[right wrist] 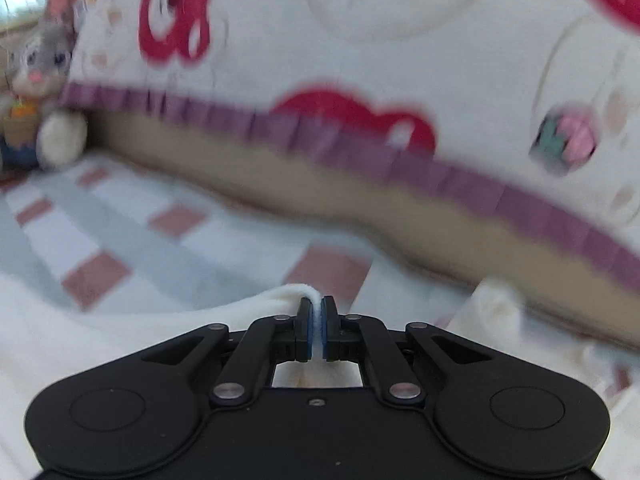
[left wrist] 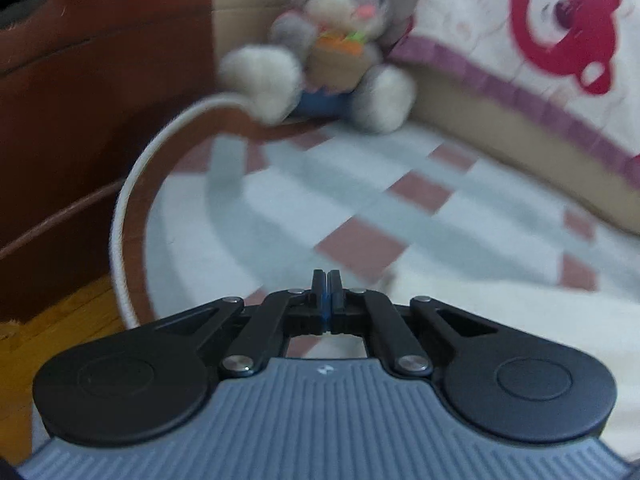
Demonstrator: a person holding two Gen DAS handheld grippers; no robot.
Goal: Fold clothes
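Left wrist: my left gripper [left wrist: 327,284] has its jaws pressed together, nothing visibly between them; the garment [left wrist: 500,312] lies at four o'clock. Right wrist: my right gripper [right wrist: 317,312] pinches a garment [right wrist: 224,316] fold, cloth trailing toward eight o'clock over the bed [right wrist: 168,256].

I am holding both grippers angled downward. Left gripper [left wrist: 326,280]: jaws standing fully together, blue pads meeting, nothing visible between them. Right gripper [right wrist: 317,306]: jaws standing nearly together, pads pinching a thin fold of white cloth [right wrist: 296,292] that is poking up past the fingertips. Both views are blurring.
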